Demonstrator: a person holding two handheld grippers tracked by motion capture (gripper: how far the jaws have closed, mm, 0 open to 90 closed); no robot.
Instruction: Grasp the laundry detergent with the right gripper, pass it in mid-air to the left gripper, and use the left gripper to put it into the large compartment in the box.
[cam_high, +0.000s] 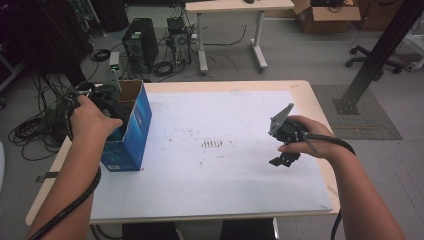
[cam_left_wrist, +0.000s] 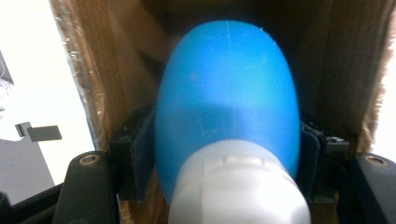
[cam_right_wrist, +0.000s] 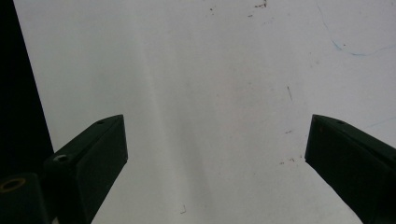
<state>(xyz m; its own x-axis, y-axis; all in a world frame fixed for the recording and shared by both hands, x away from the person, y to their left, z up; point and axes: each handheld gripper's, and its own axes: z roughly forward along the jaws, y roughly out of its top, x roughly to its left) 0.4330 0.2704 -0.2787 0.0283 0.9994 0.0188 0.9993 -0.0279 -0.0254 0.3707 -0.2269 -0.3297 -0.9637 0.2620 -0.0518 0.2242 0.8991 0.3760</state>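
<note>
A blue open-topped carton (cam_high: 131, 127) stands at the left edge of the white table sheet (cam_high: 225, 170). My left gripper (cam_high: 111, 106) reaches into its open top. In the left gripper view, my left gripper (cam_left_wrist: 226, 156) is shut on a blue rounded bottle (cam_left_wrist: 227, 88) with a white cap (cam_left_wrist: 238, 191), and the carton's brown inner walls (cam_left_wrist: 112, 70) surround it. My right gripper (cam_high: 284, 159) hovers over the right side of the sheet, pointing down. Its jaws stand wide open in the right gripper view (cam_right_wrist: 217, 154), with only the bare sheet (cam_right_wrist: 224, 70) between them.
Faint marks (cam_high: 212, 144) dot the sheet's middle. On the floor beyond the table are a computer tower (cam_high: 140, 44), tangled cables (cam_high: 37, 125), a white desk (cam_high: 232, 7), a cardboard box (cam_high: 327, 15) and a chair base (cam_high: 372, 61). A black post (cam_high: 382, 47) rises at right.
</note>
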